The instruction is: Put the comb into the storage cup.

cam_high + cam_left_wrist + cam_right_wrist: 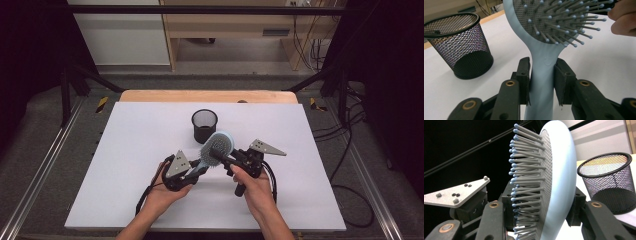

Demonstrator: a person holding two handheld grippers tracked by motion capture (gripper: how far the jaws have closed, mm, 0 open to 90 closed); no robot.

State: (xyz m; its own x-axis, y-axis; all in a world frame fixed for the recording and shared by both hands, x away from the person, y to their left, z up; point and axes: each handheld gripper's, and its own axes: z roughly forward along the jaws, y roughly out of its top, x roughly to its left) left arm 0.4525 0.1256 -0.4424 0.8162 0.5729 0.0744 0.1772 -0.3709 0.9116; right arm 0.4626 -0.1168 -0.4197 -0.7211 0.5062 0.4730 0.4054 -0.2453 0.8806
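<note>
Above the white table (125, 165), just before the black mesh cup (204, 125), the left gripper (542, 77) pinches the handle of the light blue hairbrush (216, 149), and the right gripper (544, 207) clamps its head. To pass it over well, one grip should loosen only when the other is firm.

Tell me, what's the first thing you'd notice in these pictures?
A pale blue hairbrush held up over the middle of the white table by two grippers at once. The left gripper clamps its handle, and the right gripper squeezes the bristly head between its fingers. Just behind the brush stands an upright black mesh cup.
</note>
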